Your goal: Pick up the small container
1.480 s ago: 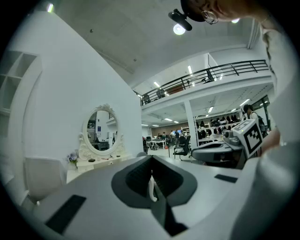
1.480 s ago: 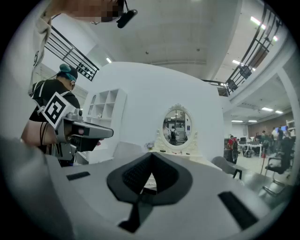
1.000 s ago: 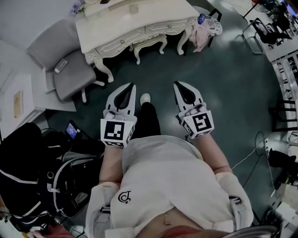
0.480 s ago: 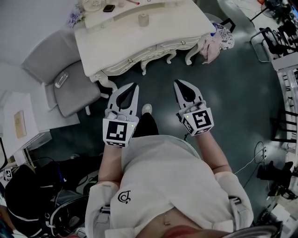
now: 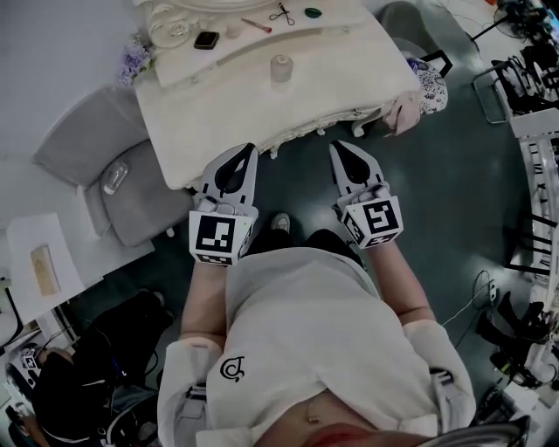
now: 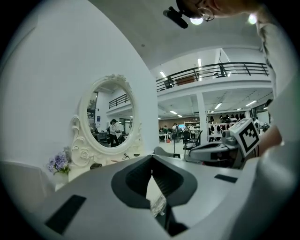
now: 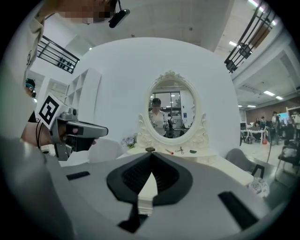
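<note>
The small container [image 5: 280, 67], a pale round jar, stands upright near the middle of the white dressing table [image 5: 349, 83]. My left gripper [image 5: 250, 149] is shut and empty, its tip over the table's front edge. Level with it, my right gripper [image 5: 335, 146] is also shut with nothing in it. Both are well short of the jar, which lies ahead between them. In the left gripper view the left gripper [image 6: 152, 157] shows its jaws meeting at the tip. The right gripper [image 7: 151, 154] points at the oval mirror [image 7: 171, 110]; the jar is not seen there.
A black case [image 5: 206, 39], a red pencil [image 5: 257, 25], scissors [image 5: 281, 13] and a green item [image 5: 313, 12] lie at the table's back. Purple flowers [image 5: 134, 61] stand at its left corner. A grey chair [image 5: 122, 170] sits to the left, and cloth [image 5: 402, 109] hangs at the right corner.
The person has stepped toward the table, which has slid down and closer in the head view. Both shut grippers now reach its front edge instead of hanging over the floor.
</note>
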The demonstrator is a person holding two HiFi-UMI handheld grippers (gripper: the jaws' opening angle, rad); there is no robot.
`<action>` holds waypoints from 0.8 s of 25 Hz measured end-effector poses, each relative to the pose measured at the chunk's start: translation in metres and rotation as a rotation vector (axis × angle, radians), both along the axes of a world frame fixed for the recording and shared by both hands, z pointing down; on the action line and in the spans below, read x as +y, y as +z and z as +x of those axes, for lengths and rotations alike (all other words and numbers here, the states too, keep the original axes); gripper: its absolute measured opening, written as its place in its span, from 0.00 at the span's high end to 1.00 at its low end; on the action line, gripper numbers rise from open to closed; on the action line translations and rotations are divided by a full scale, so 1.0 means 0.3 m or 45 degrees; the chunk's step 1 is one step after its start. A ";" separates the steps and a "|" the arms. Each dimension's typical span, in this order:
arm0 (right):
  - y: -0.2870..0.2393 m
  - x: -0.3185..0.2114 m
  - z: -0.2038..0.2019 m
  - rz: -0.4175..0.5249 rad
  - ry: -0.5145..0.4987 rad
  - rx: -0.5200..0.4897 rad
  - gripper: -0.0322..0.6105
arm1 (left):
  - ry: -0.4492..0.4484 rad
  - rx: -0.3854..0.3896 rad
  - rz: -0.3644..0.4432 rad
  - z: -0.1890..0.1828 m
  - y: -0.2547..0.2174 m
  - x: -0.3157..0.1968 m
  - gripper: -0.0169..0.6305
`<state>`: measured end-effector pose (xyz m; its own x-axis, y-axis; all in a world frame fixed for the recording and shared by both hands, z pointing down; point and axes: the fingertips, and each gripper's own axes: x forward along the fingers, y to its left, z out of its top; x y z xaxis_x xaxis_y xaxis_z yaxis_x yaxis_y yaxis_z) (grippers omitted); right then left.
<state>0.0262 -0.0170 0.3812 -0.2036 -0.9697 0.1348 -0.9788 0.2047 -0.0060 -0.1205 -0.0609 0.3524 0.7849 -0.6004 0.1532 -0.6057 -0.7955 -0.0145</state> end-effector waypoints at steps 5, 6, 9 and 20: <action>0.024 -0.139 0.029 -0.034 -0.055 -0.002 0.94 | -0.039 0.008 -0.056 0.041 0.039 -0.129 0.95; 0.030 -0.165 0.037 -0.037 -0.072 -0.004 0.94 | -0.048 0.007 -0.067 0.054 0.049 -0.150 0.95; 0.043 -0.257 0.074 -0.031 -0.121 0.004 0.94 | -0.071 -0.024 -0.105 0.103 0.098 -0.219 0.95; 0.120 -0.621 0.275 -0.067 -0.412 0.041 0.94 | -0.281 0.082 -0.153 0.358 0.244 -0.503 0.95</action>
